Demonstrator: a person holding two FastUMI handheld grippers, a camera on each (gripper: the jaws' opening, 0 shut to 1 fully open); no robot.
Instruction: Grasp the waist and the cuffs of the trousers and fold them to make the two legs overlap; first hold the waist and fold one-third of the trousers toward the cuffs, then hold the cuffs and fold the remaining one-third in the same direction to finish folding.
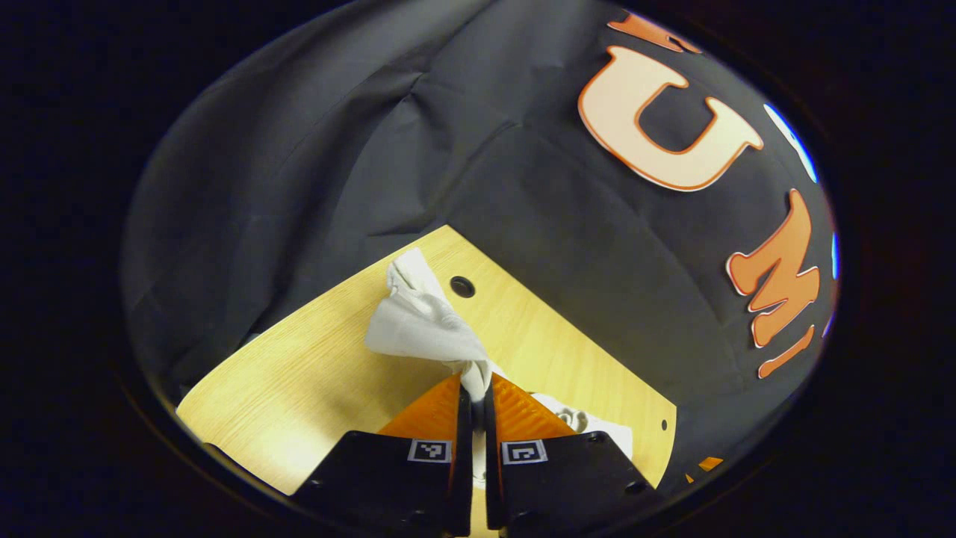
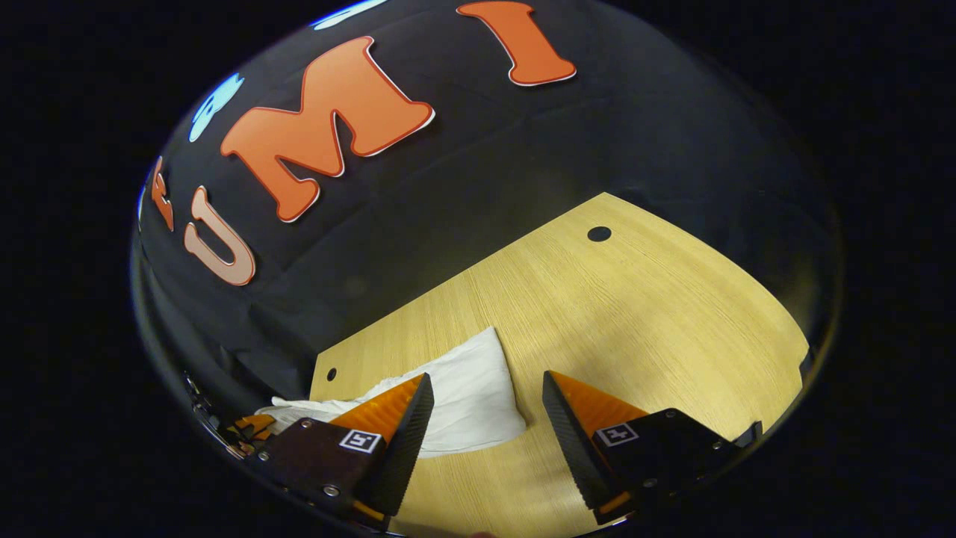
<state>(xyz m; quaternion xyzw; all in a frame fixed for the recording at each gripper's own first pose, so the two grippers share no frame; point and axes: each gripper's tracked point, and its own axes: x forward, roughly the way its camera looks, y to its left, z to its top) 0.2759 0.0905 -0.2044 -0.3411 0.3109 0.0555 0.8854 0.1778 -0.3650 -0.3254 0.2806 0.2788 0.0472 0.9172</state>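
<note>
In the left gripper view my left gripper [image 1: 475, 390] is shut on a bunched part of the pale trousers [image 1: 422, 321]; the cloth sticks up beyond the fingertips above the wooden table [image 1: 314, 373], and more of it lies under the right finger. Whether the pinched part is waist or cuff, I cannot tell. In the right gripper view my right gripper [image 2: 487, 387] is open just above the table [image 2: 635, 314]. One flat end of the trousers [image 2: 467, 400] lies on the wood between and beyond its fingers, nearer the left finger, with nothing gripped.
The black cloth wall [image 1: 314, 149] hangs close behind the table's far edges in both views. Round holes are cut in the tabletop [image 1: 462, 286] [image 2: 599, 233]. Bare wood stretches to the right of the trousers in the right gripper view.
</note>
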